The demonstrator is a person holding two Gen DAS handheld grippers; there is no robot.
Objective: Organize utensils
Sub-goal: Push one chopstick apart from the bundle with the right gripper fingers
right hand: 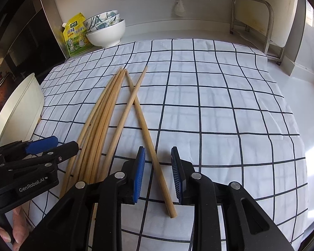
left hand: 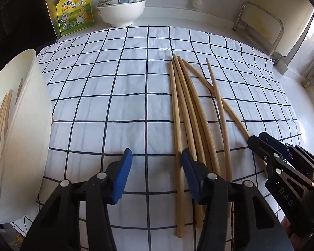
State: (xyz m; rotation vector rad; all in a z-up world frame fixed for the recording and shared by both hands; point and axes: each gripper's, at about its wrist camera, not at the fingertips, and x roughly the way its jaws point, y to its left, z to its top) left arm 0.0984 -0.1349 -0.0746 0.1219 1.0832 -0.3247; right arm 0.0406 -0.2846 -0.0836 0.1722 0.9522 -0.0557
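Note:
Several wooden chopsticks (left hand: 190, 113) lie in a loose bundle on the checked cloth (left hand: 106, 96). My left gripper (left hand: 157, 173) hovers open over their near ends. The leftmost chopstick (left hand: 176, 138) runs just inside its right pad, untouched. My right gripper (right hand: 158, 171) is open around a single chopstick (right hand: 144, 129) that crosses another one, with a gap on both sides. It also shows in the left wrist view as the right gripper (left hand: 259, 140), low at the bundle's right edge. A white container (left hand: 27, 125) at the left holds a few chopsticks (left hand: 2, 115).
A yellow seasoning pouch (left hand: 75, 12) and stacked bowls (left hand: 121, 6) stand at the back left. A metal rack (left hand: 261, 21) stands at the back right. The left gripper (right hand: 62, 144) and a person's hand (right hand: 16, 230) fill the right wrist view's lower left.

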